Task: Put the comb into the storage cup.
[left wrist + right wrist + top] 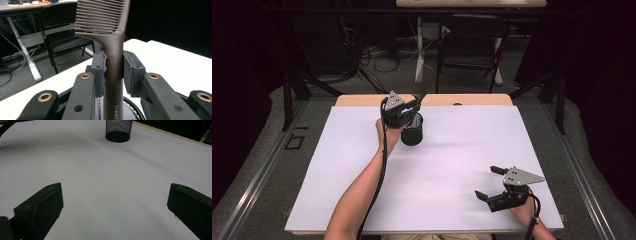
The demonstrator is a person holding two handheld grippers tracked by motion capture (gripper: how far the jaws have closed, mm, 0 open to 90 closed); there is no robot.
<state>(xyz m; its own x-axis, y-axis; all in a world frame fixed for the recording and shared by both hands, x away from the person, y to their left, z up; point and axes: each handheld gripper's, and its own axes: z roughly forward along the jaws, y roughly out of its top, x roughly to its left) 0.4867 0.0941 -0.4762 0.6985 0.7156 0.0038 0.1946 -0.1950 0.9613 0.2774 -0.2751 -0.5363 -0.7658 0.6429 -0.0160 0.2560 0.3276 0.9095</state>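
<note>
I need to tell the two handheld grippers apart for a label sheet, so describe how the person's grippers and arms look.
Both grippers are black with two blocky black jaws. The left gripper and the right gripper each carry a grey three-cornered plate on top, dotted with small holes. Brass-coloured rivets mark the left gripper's linkage arms. A black cable trails from each along the forearm. The forearms are bare, no sleeves in view.

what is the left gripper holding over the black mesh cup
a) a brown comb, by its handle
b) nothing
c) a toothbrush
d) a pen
a: in the left gripper view the fingers of the left gripper clamp the handle of the brown comb, teeth up, above the black mesh cup.
</note>
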